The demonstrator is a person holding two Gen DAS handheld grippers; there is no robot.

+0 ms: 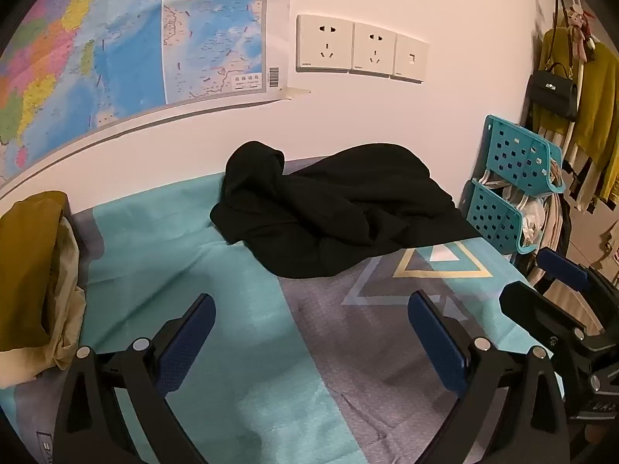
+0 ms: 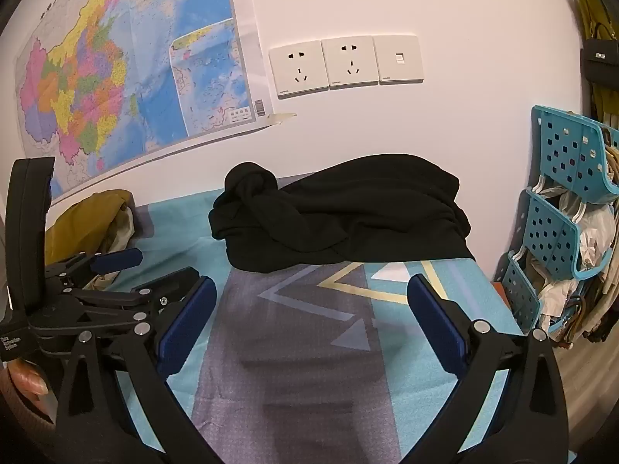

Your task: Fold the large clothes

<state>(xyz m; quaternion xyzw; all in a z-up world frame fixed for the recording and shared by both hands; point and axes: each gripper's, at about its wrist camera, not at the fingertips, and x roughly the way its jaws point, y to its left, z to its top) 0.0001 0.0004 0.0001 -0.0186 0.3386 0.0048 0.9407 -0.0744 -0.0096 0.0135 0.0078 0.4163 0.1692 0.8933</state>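
A crumpled black garment (image 1: 332, 208) lies in a heap at the far side of the teal and grey cloth (image 1: 193, 255), against the wall. The right wrist view has the black garment (image 2: 340, 216) in the same spot. My left gripper (image 1: 311, 328) hovers over the cloth in front of the heap, open, with nothing between its blue pads. My right gripper (image 2: 309, 317) is also open and empty, short of the garment. In the left wrist view the right gripper (image 1: 541, 274) shows at the right edge. In the right wrist view the left gripper (image 2: 154, 270) sits at the left.
An olive and beige pile of clothes (image 1: 35, 270) lies at the left end. Teal perforated baskets (image 1: 514, 189) stacked at the right hold fabric. A map (image 1: 116, 50) and wall sockets (image 1: 359, 48) are behind. Hanging clothes and a black bag (image 1: 553, 92) are at far right.
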